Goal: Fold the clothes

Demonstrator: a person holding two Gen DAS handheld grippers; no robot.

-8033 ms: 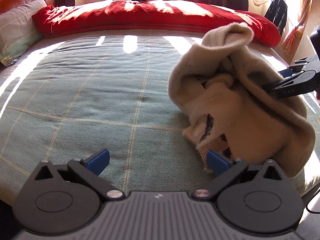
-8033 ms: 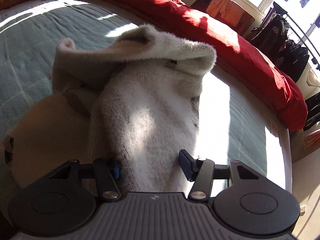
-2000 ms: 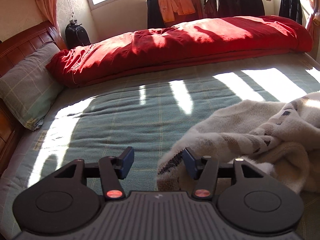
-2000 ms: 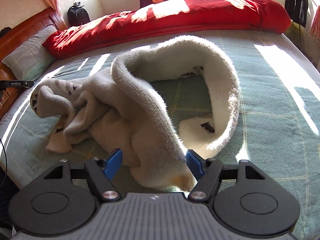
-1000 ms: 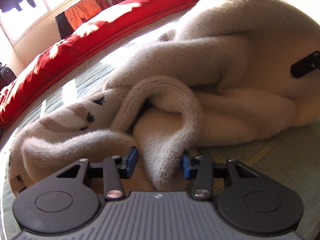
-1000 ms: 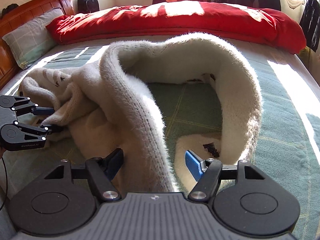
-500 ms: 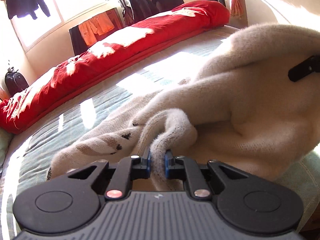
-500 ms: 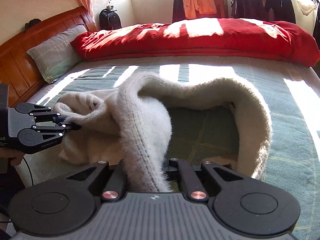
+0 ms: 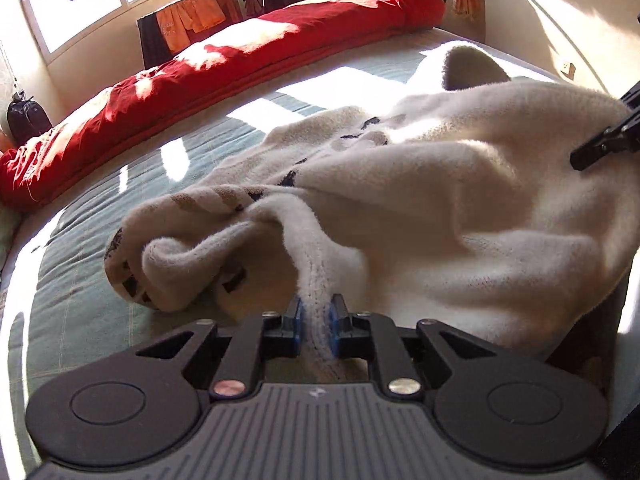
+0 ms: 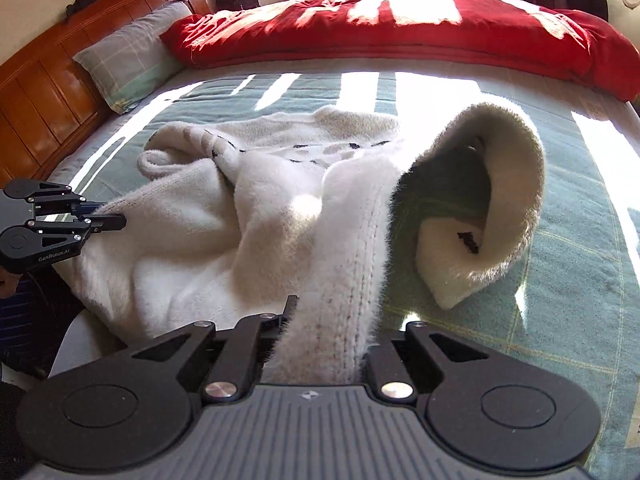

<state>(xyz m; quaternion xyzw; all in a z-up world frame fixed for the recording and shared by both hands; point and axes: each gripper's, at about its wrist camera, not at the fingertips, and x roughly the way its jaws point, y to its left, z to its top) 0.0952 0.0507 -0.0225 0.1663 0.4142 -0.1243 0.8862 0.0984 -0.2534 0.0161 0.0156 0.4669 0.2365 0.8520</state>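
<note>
Cream fluffy sweater [image 10: 224,232] lies bunched on the bed [image 10: 580,280]. Left tool [image 9: 316,322] and right tool [image 10: 326,332], easing apart, each grasp its edge; fleece hides the right tool's pads at 6 o'clock.

I log: sweater [image 10: 192,240], cream fleecy knit, fuzzy nap, matt. Bedspread [image 10: 580,280], green woven cloth w/ thin check, matt. Quilt [image 10: 400,32], red cloth, soft. Headboard [image 10: 44,92], wood, glossy varnish. Gripper bodies: black matt plastic, ribbed grey top, shiny metal pins.
</note>
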